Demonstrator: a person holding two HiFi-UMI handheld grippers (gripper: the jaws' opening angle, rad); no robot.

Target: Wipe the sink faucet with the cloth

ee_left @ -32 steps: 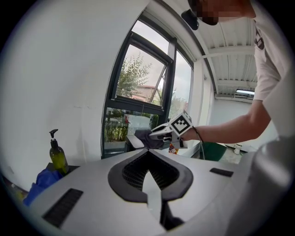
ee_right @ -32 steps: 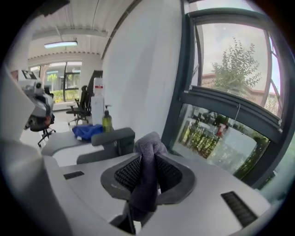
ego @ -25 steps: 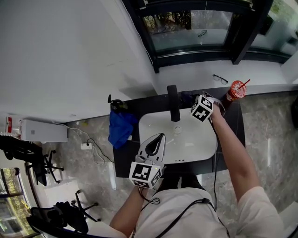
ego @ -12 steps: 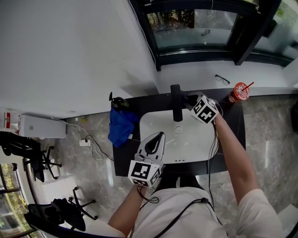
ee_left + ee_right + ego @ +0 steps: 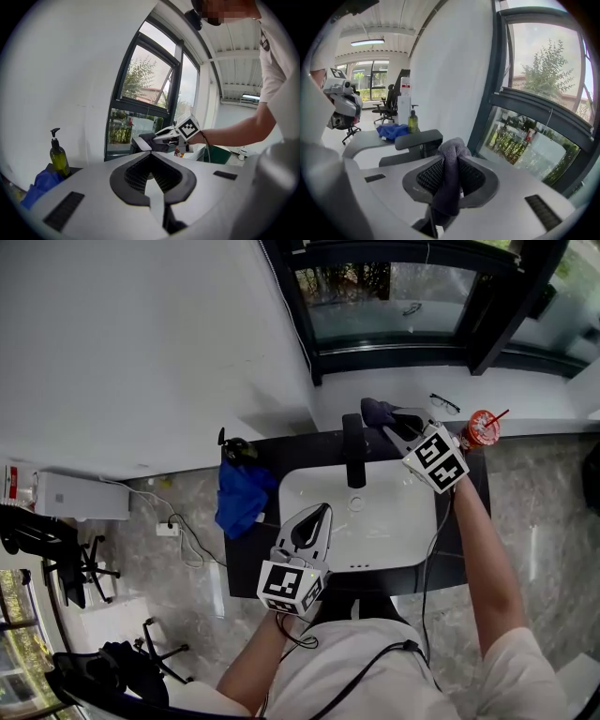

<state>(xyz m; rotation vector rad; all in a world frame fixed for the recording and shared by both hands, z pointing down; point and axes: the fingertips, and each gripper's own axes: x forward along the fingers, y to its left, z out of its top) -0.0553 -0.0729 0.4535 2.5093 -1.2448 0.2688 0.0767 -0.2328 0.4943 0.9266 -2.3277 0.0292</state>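
The cloth (image 5: 376, 412), a dark grey wad, is clamped between the jaws of the right gripper (image 5: 386, 423) at the upper centre of the head view, just right of the top of the black faucet (image 5: 352, 454). The left gripper (image 5: 319, 517) is seen lower down, over the white sink (image 5: 412, 545), its jaws together with nothing between them.

"What sits on the black counter (image 5: 246, 563)?"

"A blue rag (image 5: 242, 498) at nine o'clock, with a soap bottle (image 5: 234, 448) just beside it at ten. A red cup (image 5: 476, 426) with a straw stands by the two o'clock corner."

"And the sill (image 5: 394, 395)?"

"Glasses (image 5: 444, 402), at one o'clock."
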